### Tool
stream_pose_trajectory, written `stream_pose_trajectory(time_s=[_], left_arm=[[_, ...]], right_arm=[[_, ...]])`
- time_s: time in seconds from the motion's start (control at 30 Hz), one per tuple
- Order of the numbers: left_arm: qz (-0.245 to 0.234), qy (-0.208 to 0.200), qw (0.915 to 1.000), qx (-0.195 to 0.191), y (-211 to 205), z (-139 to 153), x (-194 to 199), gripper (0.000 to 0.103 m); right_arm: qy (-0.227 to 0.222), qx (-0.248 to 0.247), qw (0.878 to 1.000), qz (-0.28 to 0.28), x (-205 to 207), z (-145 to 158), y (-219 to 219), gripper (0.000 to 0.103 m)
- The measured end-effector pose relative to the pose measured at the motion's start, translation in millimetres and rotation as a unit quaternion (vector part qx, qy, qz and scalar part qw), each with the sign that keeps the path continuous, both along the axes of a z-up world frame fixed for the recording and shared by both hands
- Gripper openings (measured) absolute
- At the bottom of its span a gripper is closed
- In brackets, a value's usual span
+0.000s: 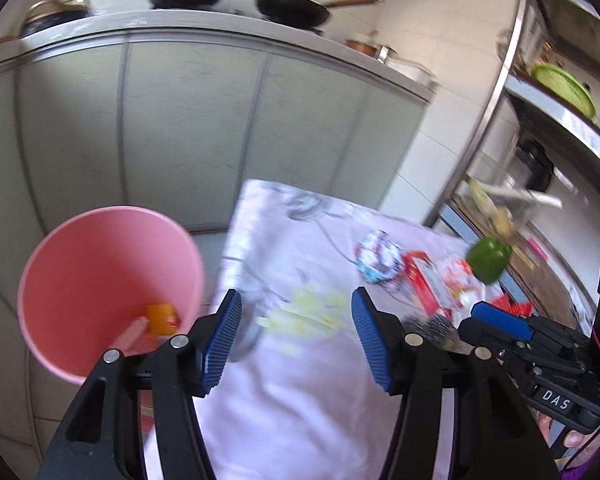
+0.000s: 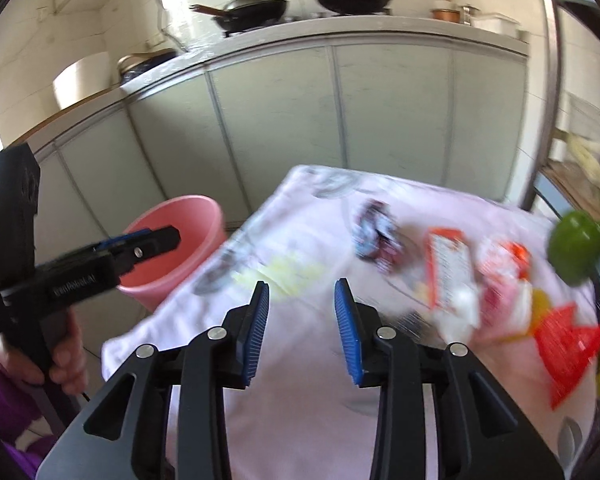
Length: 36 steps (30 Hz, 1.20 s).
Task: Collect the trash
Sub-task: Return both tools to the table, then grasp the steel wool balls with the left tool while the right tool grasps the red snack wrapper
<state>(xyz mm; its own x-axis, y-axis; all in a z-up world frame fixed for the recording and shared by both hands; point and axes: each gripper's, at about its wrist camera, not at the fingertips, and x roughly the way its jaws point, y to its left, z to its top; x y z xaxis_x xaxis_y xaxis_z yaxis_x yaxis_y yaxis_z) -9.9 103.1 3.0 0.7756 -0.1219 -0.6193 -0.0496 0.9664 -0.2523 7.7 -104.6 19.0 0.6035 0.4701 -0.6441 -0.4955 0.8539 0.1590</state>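
- Only my left camera looks into the pink bin (image 1: 108, 288): an orange wrapper (image 1: 162, 319) lies inside.
- My left gripper (image 1: 296, 336) and right gripper (image 2: 302, 330) both hold their fingers apart, empty.
- Wrappers (image 2: 448, 268) and a green pepper (image 2: 576, 246) lie far right on the pale tablecloth (image 2: 300, 420); cabinets (image 2: 284, 120) stand beyond.

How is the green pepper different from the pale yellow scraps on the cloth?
The green pepper is one whole, rounded, dark green piece at the cloth's far right edge. The pale yellow scraps are many thin, flat bits scattered nearer the pink bin, just ahead of the right gripper. Both lie on the cloth, ungripped.
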Motion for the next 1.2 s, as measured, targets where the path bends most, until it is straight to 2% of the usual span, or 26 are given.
stream_pose_trajectory(time_s=[0.27,0.37,0.47,0.77,0.9,1.0,1.17,1.2], left_arm=[[-0.083,0.036,0.9958,0.015,-64.9,-21.0,29.1,0.057],[-0.098,0.054,0.9937,0.009,-81.5,-30.6,41.7,0.057],[-0.106,0.068,0.9920,0.006,-95.5,-38.4,54.2,0.057],[-0.117,0.103,0.9878,0.010,-122.3,-60.2,75.0,0.057],[-0.119,0.112,0.9864,0.016,-128.9,-66.7,78.1,0.055],[-0.118,0.113,0.9864,0.013,-130.2,-70.6,79.4,0.049],[-0.116,0.103,0.9878,0.013,-129.0,-69.5,77.8,0.022],[-0.116,0.101,0.9880,0.012,-128.8,-68.5,77.0,0.021]], right_arm=[[0.018,-0.007,0.997,-0.074,-16.1,-26.2,-75.0,0.035],[0.022,0.000,0.994,-0.105,-17.0,-30.2,-101.1,0.035],[0.025,0.005,0.991,-0.134,-17.5,-33.7,-125.0,0.044],[0.019,0.021,0.982,-0.188,-6.7,-33.8,-166.8,0.045],[0.022,0.033,0.979,-0.202,-0.9,-35.5,-178.2,0.051],[0.029,0.038,0.977,-0.206,3.1,-39.5,-183.5,0.052],[0.037,0.037,0.977,-0.207,7.8,-43.9,-186.4,0.052],[0.037,0.038,0.977,-0.207,8.6,-44.5,-186.7,0.052]])
